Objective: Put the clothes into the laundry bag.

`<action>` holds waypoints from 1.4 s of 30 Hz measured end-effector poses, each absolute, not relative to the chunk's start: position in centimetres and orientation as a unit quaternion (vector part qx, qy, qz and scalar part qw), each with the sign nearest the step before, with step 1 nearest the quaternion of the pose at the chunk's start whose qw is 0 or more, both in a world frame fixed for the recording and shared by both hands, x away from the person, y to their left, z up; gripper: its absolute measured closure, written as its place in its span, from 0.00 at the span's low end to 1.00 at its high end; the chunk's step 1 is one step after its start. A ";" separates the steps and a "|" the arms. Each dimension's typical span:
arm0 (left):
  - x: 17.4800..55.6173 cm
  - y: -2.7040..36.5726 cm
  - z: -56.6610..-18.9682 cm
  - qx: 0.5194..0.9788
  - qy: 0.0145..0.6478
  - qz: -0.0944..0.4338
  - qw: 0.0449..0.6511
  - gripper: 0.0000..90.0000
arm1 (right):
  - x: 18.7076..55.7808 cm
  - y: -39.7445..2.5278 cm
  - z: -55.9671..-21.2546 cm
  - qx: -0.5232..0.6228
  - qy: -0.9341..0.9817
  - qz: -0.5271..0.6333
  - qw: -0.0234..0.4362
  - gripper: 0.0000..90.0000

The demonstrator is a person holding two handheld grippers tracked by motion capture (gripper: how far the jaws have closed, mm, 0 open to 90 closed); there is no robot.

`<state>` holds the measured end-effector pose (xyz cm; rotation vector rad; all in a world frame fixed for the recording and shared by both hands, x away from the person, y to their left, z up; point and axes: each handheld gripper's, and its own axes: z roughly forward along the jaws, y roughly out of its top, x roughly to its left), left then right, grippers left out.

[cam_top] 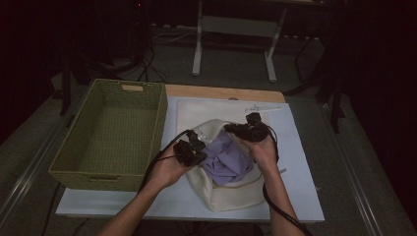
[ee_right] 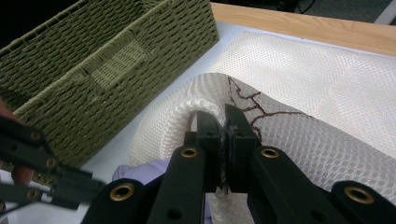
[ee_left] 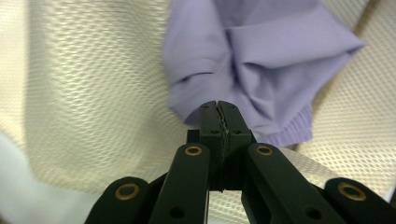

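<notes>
Crosswise, mesh bag (cam_top: pixel 231 194) mouth toward basket (cam_top: pixel 115 132); right hand-held gripper (ee_right: pixel 225 119) pinching its rim; left hand-held gripper (ee_left: pixel 218 112) pressed together.

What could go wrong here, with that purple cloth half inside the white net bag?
The right gripper pinches only the thin rim of the mesh bag; if it slips, the opening may fall shut. The left gripper is shut at the edge of the purple garment, seemingly on very little cloth, so it might pull free. The garment could also snag on the mesh.
</notes>
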<state>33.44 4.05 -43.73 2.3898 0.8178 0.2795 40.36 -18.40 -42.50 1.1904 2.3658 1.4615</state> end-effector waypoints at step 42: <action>34.7 1.4 -44.6 0.897 0.279 0.051 0.340 0.72 | 40.2 -18.7 -42.6 0.384 0.787 0.479 0.054 0.96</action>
